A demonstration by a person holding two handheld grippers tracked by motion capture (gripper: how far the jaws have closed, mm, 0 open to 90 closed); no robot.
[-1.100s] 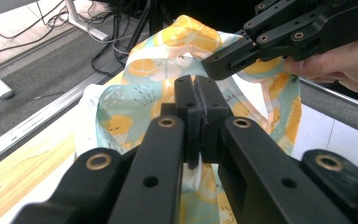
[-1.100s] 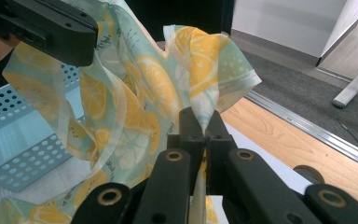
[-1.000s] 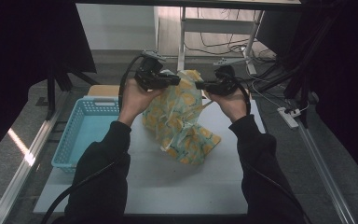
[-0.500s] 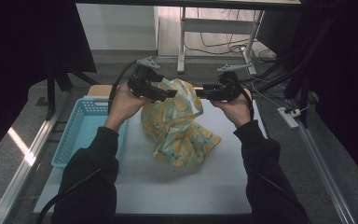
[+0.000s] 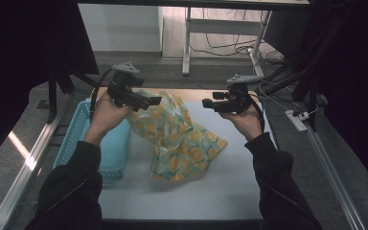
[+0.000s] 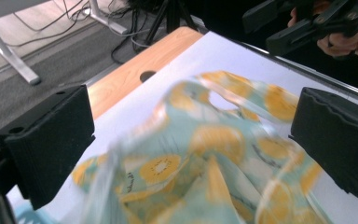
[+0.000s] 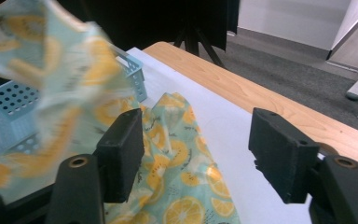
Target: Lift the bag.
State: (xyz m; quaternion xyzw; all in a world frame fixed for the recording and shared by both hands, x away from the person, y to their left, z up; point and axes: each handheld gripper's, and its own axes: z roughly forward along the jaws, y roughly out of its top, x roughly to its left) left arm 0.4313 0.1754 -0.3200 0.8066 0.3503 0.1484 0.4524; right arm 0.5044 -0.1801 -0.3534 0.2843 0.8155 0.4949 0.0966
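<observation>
While blurred, cloth (image 5: 179,139) lies beside blue basket (image 5: 84,139).

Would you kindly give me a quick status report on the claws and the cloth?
Left claw open, above the lemon-print cloth. Right claw open, clear of it. Cloth crumpled on the white mat; blue basket alongside.

A light blue perforated plastic basket (image 5: 84,143) sits at the left edge of a white desk (image 5: 239,187). The desk's far edge is bare wood (image 5: 201,93). Behind it, on grey floor (image 5: 172,72), stand white metal legs (image 5: 188,43) with dark cables (image 5: 225,43). A white power strip (image 5: 297,120) lies on the floor at right.
</observation>
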